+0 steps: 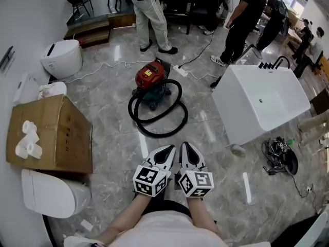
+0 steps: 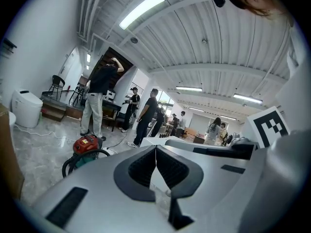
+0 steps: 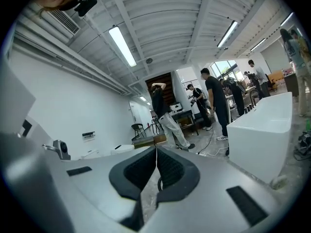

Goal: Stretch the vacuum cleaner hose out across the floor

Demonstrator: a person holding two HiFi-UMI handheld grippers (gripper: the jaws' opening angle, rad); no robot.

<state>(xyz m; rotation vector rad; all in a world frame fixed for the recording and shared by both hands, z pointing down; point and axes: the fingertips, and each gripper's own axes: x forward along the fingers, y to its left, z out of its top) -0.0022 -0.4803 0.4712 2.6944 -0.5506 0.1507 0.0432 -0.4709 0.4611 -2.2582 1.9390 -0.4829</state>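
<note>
We note the approach step: left gripper and right gripper fingers clenched on nothing, short of the vacuum cleaner, its hose coiled on the floor before it; next, open and seize the hose end.

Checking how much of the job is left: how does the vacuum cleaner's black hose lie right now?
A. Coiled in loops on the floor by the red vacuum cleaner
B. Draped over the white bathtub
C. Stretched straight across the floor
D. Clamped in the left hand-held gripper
A: the black hose lies curled in loops on the floor against the red vacuum cleaner, while the left hand-held gripper and the right hand-held gripper are shut and empty, short of it.
</note>
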